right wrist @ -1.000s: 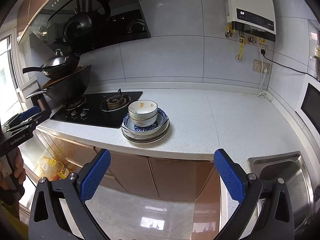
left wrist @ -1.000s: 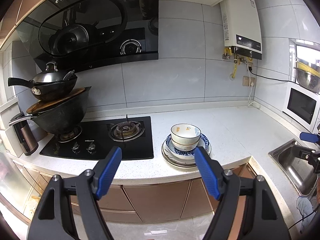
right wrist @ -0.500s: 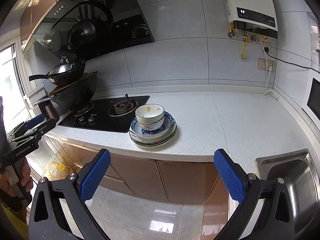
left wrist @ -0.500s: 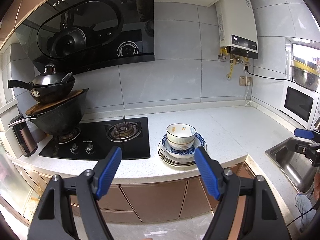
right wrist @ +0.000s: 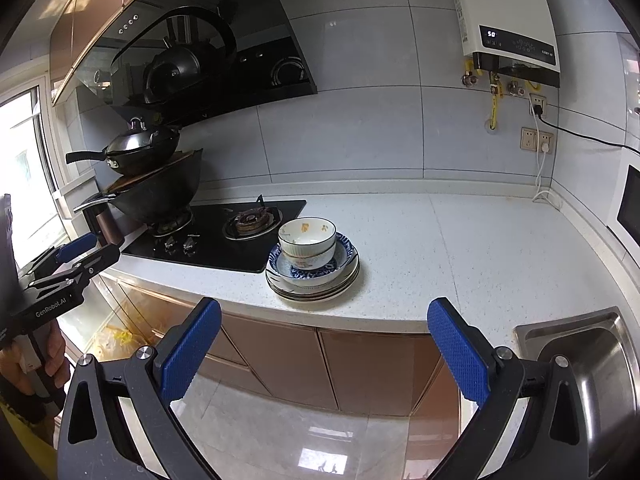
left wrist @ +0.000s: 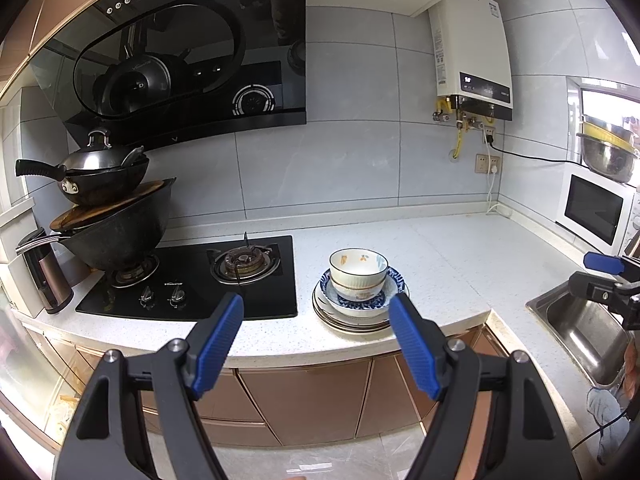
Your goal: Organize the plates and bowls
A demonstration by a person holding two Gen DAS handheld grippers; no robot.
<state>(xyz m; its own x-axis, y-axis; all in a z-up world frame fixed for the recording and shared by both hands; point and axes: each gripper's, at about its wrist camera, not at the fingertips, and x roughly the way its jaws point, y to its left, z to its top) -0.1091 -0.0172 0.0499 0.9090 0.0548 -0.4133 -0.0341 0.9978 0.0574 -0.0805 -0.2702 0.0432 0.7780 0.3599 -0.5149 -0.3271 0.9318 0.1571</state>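
Observation:
A white bowl (left wrist: 359,272) with a small orange motif sits stacked in another bowl, inside a blue-patterned dish (left wrist: 394,284), on a pile of plates (left wrist: 344,322) on the white countertop right of the hob. The same stack shows in the right wrist view: bowl (right wrist: 307,238), blue dish (right wrist: 344,254), plates (right wrist: 312,294). My left gripper (left wrist: 316,340) is open and empty, in front of the counter edge, short of the stack. My right gripper (right wrist: 324,350) is open and empty, also off the counter in front of the stack.
A black gas hob (left wrist: 192,280) lies left of the stack, with stacked woks (left wrist: 116,224) on its far burner. A steel sink (right wrist: 592,364) is at the right, a microwave (left wrist: 596,210) beyond it. The countertop (right wrist: 460,240) stretches right of the stack.
Both grippers have drifted slightly relative to the counter; the stack sits a little lower and more central in the right wrist view. The jaws stay open.

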